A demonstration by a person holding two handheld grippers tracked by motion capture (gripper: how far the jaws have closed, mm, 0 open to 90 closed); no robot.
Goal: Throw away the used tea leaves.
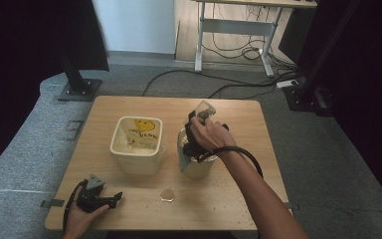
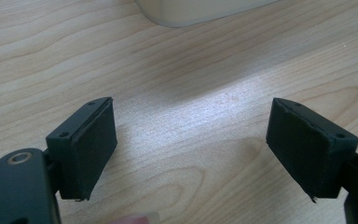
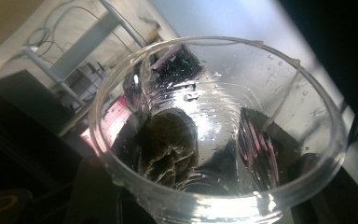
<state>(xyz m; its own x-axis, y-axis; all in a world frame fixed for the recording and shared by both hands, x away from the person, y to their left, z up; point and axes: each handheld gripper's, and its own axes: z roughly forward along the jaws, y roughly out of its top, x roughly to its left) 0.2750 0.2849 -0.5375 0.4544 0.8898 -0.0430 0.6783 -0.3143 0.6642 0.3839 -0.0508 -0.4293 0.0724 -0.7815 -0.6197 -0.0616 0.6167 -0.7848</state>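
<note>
High view: a wooden table carries a cream square tub with a yellow print inside, standing left of centre, and a pale round pot just to its right. The right hand holds the right gripper above the pot, and a clear plastic cup sits in its jaws, tilted up and away from the person. A small clear scrap lies on the table in front of the two containers, apart from both. At the near left corner the left hand rests on the table with the left gripper pointing right. Left gripper view: the two black pads stand wide apart with nothing between them, bare table beneath, and the base of the tub at the top edge. Right gripper view: the clear cup is clamped between the jaws, its mouth facing the camera; drops of water cling to its wall, and a dark wet tea bag lies inside against the lower wall.
</note>
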